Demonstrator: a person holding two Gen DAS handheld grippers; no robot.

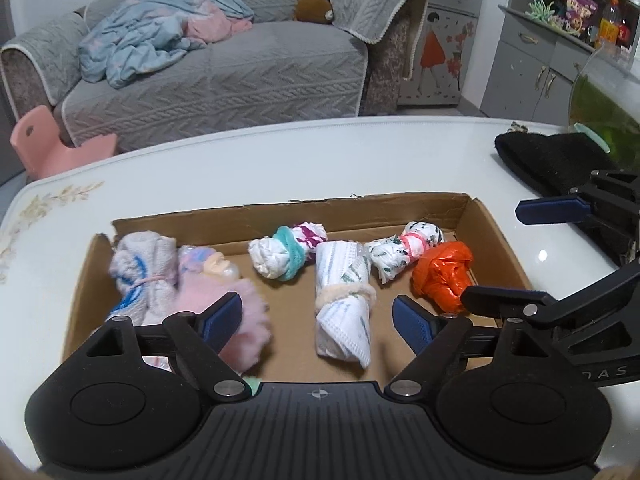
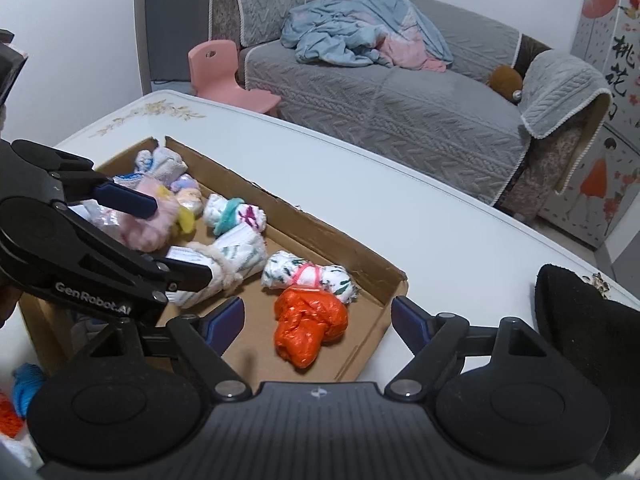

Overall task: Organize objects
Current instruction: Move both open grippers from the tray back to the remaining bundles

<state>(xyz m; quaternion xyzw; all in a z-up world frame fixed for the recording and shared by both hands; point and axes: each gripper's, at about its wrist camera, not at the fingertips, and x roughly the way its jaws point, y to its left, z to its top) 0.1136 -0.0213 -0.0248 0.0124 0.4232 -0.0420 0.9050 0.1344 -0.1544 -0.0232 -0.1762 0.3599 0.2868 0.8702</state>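
Observation:
A shallow cardboard box (image 1: 280, 216) on the white table holds several rolled bundles. My left gripper (image 1: 318, 320) is open above a white bundle with a beige band (image 1: 344, 304), and its pads are clear of it. A pink fluffy bundle (image 1: 244, 320) lies by its left finger. In the right wrist view my right gripper (image 2: 318, 320) is open, with an orange plastic bundle (image 2: 308, 328) lying in the box (image 2: 360, 256) between its fingers, untouched. Behind are a teal-banded bundle (image 1: 284, 256) and a pink-banded one (image 1: 400, 252). The left gripper (image 2: 181, 240) reaches in from the left.
A black fabric item (image 2: 580, 320) lies on the table right of the box, with a glass bowl (image 1: 600, 108) behind it. Blue and orange items (image 2: 24, 392) sit at the table's near left. A grey sofa (image 1: 224, 80) and a pink chair (image 2: 228, 76) stand beyond the table.

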